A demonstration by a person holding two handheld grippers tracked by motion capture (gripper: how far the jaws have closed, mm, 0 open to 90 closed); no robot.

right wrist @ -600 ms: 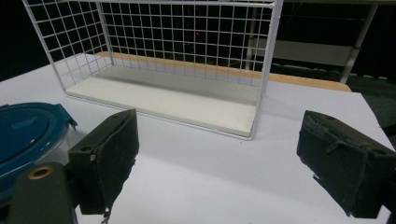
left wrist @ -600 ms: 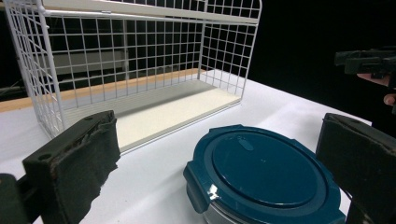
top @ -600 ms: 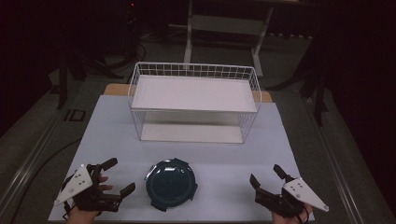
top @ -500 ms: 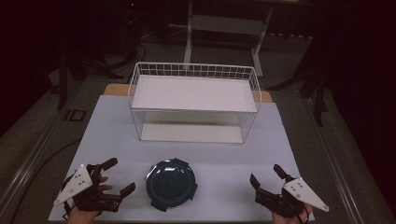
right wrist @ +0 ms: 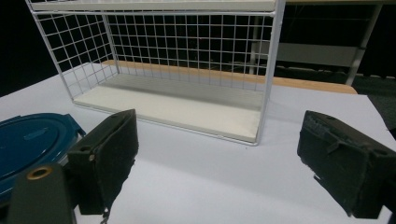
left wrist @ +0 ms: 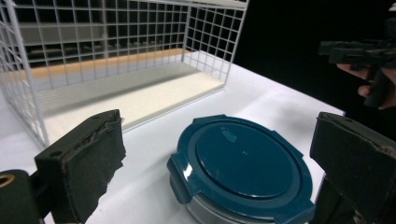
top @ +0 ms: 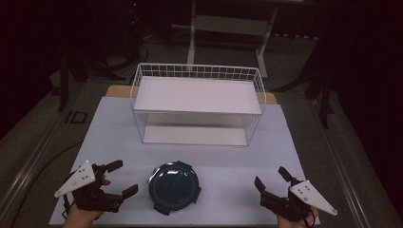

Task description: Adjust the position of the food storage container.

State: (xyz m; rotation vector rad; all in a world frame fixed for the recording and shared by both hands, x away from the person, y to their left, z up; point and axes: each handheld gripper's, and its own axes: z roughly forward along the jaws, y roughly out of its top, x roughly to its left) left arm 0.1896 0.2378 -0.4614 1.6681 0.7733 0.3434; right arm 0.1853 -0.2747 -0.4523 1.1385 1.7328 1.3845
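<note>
A round container with a dark blue clip-on lid (top: 174, 187) sits on the white table near the front edge, between the two grippers. My left gripper (top: 121, 178) rests open at the front left, its jaws pointing toward the container (left wrist: 243, 168) and standing wide on either side of it in the left gripper view. My right gripper (top: 272, 179) is open at the front right with nothing between its jaws. The blue lid (right wrist: 32, 140) is at the left edge of the right gripper view.
A white wire rack (top: 197, 102) with a flat top shelf and a lower board stands at the middle back of the table (top: 114, 137). Its open front faces me (right wrist: 177, 70). Dark floor, cables and stands surround the table.
</note>
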